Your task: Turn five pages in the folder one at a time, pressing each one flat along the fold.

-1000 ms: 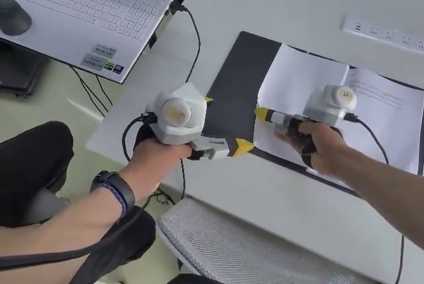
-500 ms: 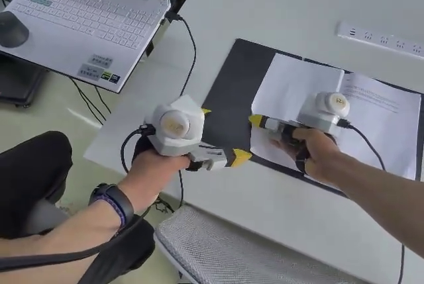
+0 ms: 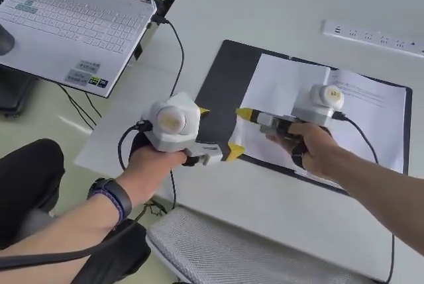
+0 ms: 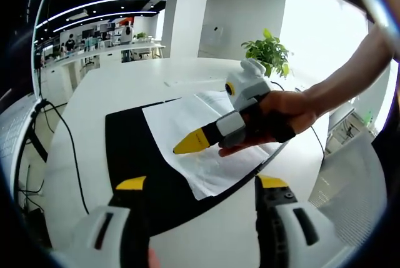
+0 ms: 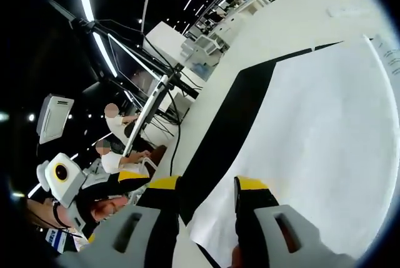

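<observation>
Here the folder [image 3: 222, 85] lies open on the white table [image 3: 265, 6], black inside cover on the left and white pages [image 3: 291, 89] on the right. Our right gripper [image 3: 244, 114] sits over the near left edge of the pages, jaws slightly parted. Just left of it we hold the left gripper [image 3: 218, 132], jaws spread wide and empty. A laptop [image 3: 73, 12] stands far left.

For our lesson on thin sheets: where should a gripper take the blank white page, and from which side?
Take the white page by its near-left corner, probably, from the black cover side: that edge lies free; the opposite one looks bound.
</observation>
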Motion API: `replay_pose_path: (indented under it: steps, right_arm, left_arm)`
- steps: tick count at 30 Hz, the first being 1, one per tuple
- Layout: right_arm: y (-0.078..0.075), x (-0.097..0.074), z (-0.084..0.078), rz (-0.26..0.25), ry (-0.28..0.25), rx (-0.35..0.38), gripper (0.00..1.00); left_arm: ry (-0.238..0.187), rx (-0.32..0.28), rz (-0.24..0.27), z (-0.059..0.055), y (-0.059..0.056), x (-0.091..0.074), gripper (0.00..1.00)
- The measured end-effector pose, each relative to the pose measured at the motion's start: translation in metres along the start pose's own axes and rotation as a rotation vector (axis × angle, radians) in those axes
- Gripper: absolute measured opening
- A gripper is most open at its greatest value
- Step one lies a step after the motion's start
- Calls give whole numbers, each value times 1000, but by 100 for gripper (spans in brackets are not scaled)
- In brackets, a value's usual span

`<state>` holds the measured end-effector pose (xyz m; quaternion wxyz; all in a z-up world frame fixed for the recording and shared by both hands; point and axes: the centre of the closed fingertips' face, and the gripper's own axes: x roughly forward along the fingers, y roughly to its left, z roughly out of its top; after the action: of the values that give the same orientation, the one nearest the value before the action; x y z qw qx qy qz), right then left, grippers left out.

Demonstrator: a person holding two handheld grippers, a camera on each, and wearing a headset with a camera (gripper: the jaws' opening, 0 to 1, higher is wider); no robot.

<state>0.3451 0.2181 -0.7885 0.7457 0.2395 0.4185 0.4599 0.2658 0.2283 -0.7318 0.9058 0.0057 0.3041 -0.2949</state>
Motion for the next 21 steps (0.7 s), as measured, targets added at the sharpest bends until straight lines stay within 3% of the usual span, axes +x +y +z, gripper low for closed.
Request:
replay_pose_path:
  steps: [8,9,11,21]
  right_arm:
    - [8,-42,29,-10,-80,-57,31]
    - [3,-49,34,-12,-90,-60,30]
    - [7,-61,41,-15,-114,-71,30]
    - [7,-104,61,-50,-180,-91,27]
  left_arm:
    - [12,16,-35,5,-9,21,62]
    - [13,19,-39,5,-10,24,61]
    - [31,49,-36,2,-9,31,58]
    - [61,32,-50,-8,-7,64,47]
